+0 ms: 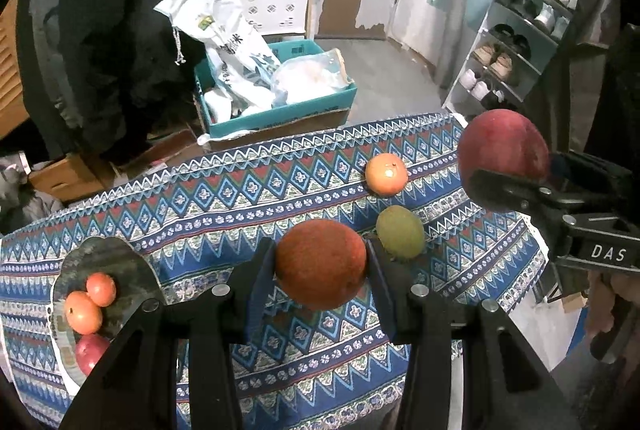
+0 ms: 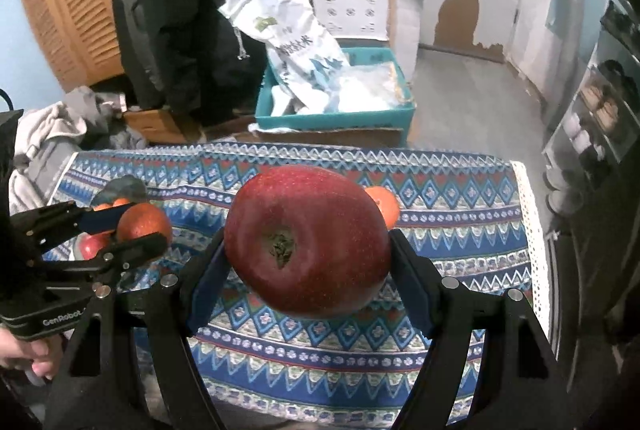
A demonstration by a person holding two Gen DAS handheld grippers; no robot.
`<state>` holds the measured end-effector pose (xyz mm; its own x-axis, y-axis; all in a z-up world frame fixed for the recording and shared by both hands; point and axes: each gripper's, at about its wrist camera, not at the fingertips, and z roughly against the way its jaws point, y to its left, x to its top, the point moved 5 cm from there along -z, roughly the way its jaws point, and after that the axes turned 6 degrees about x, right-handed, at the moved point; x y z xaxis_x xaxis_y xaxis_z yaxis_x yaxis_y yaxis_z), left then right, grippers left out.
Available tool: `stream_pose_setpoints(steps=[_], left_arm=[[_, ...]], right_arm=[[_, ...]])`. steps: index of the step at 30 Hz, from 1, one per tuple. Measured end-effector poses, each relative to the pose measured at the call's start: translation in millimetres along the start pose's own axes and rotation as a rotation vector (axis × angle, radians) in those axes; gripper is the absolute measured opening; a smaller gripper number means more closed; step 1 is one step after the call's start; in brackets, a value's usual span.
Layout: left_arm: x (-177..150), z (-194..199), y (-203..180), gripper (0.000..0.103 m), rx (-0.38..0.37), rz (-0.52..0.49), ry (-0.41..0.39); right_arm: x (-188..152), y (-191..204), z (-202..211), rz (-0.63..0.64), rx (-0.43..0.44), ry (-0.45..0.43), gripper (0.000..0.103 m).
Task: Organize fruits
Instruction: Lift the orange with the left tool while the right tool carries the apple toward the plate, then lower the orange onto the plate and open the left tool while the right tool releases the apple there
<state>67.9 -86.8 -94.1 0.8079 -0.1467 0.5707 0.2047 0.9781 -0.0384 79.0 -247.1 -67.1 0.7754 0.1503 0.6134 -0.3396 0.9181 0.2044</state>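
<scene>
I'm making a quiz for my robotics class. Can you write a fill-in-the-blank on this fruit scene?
1. The left gripper holds an ____.
2. The right gripper holds a red ____.
3. The plate already holds ____ fruits.
4. The green fruit lies on the patterned ____.

Missing words: orange; apple; three; tablecloth

a dark orange, rough-skinned orange (image 1: 321, 263) hangs above the desk (image 1: 224, 198), pinched at its sides in the left gripper (image 1: 320, 270). a big glossy red apple (image 2: 308, 244) is held off the desk in the right gripper (image 2: 310, 262), its dried blossom end facing the camera. on the patterned cloth lie a small orange tangerine (image 1: 386, 174) and, just nearer, a green-brown kiwi (image 1: 400, 235), close together but apart. a silvery scalloped plate (image 1: 108, 254) at the left holds two tangerines (image 1: 91, 302), touching, and a red apple (image 1: 91, 353) beside them.
</scene>
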Motion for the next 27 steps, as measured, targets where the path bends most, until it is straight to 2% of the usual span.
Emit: stream_pose_setpoints(steps=[15, 27], left_arm=[[-9, 29, 48, 0.046, 0.027, 0.063, -0.041], [-18, 43, 102, 0.046, 0.057, 0.156, -0.048]], right_arm=[[23, 68, -2, 0.079, 0.083, -0.028, 0.076], [39, 122, -32, 0.111, 0.146, 0.001, 0.076]])
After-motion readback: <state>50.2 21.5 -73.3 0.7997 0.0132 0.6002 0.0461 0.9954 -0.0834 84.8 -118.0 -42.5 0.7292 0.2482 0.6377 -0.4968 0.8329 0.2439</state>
